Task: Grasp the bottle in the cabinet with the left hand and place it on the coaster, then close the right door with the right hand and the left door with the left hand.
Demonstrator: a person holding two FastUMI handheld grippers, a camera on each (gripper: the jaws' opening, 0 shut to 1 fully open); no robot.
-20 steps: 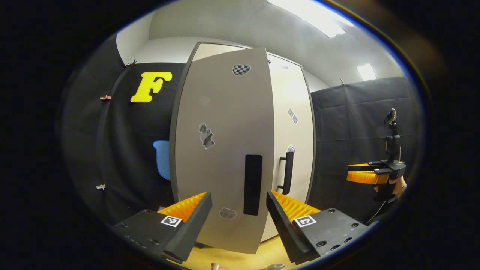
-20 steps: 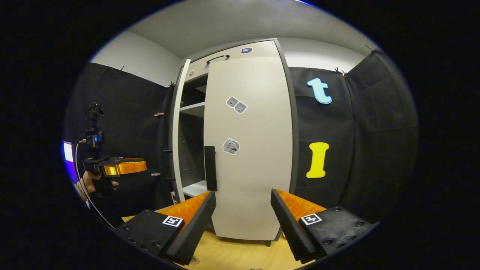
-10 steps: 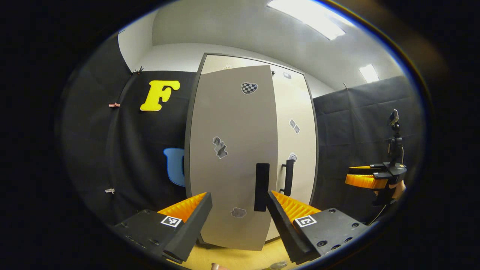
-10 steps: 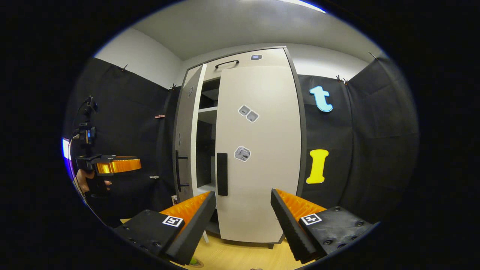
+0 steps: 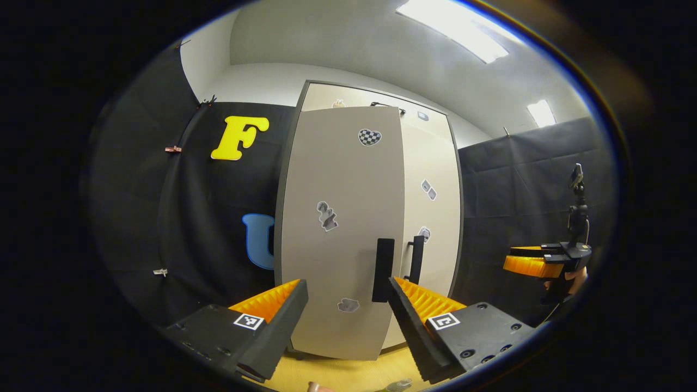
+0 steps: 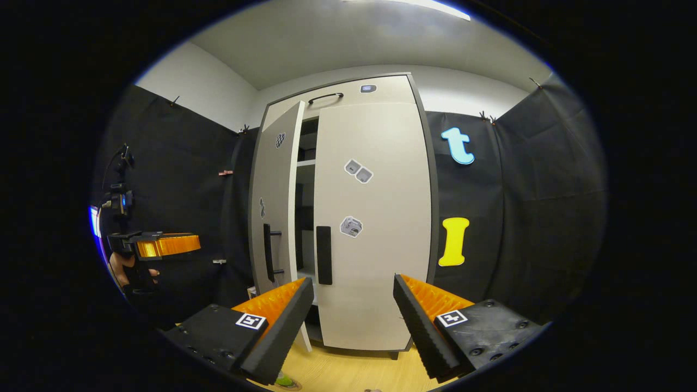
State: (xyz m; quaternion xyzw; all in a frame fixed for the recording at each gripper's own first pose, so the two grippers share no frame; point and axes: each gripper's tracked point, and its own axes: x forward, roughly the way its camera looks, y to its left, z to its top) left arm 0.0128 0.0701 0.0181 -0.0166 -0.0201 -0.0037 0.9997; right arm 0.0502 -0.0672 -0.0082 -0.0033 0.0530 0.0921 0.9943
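Note:
The tall pale cabinet (image 5: 375, 95) stands ahead. Its left door (image 5: 340, 228) hangs slightly ajar, its black handle (image 5: 383, 269) just beyond my fingertips. In the right gripper view the left door (image 6: 275, 207) leaves a narrow gap showing shelves, and the right door (image 6: 375, 218) lies shut. My left gripper (image 5: 347, 321) is open and holds nothing, a little short of the door. My right gripper (image 6: 353, 326) is open too, facing the right door. A green bottle top (image 6: 283, 379) peeks at the bottom edge, apparently on a brown coaster (image 6: 294, 385).
The cabinet stands on a yellow wooden surface (image 6: 354, 370). Black cloth walls close in on both sides. A hand holds the other gripper far off: the right gripper (image 5: 536, 264) in the left gripper view, the left gripper (image 6: 163, 245) in the right gripper view.
The left door has swung from half open to nearly shut. Both grippers have drawn back from the cabinet, which looks smaller now.

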